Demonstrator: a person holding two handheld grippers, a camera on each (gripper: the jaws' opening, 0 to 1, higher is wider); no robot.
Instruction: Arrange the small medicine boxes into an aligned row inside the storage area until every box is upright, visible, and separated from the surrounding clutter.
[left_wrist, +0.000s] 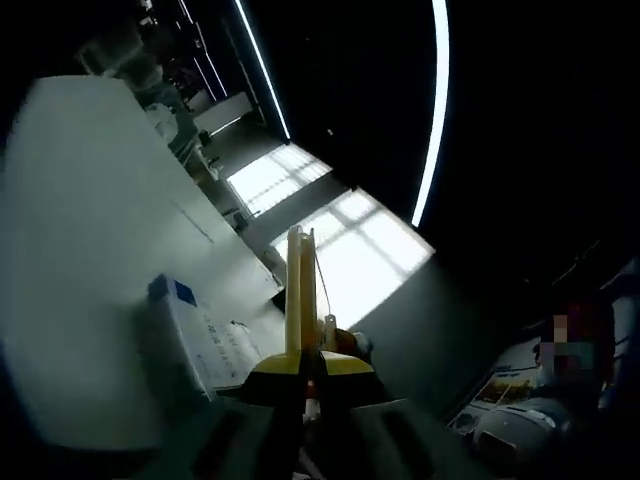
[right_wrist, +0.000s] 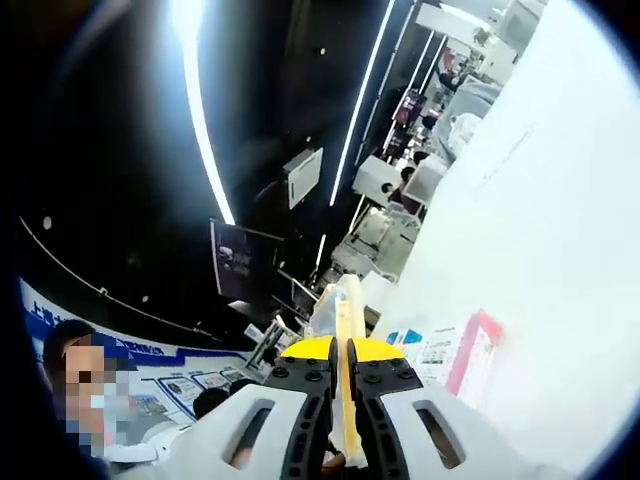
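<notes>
Medicine boxes: a blue-cornered one (left_wrist: 190, 335) and a pink-edged one (right_wrist: 470, 358) lie on the white bench. Your left hand-held gripper (left_wrist: 301, 262) and right hand-held gripper (right_wrist: 345, 305) are both clenched empty; release them, then stand each box squarely.

Room dim, ceiling near black. Light from long strip lamps (left_wrist: 438, 110) overhead and bright windows (left_wrist: 345, 245), both blown out. White table surface (right_wrist: 540, 250) glares, washed out in right gripper view. Heavy fisheye bending at edges. Soft focus, slight motion blur throughout.
</notes>
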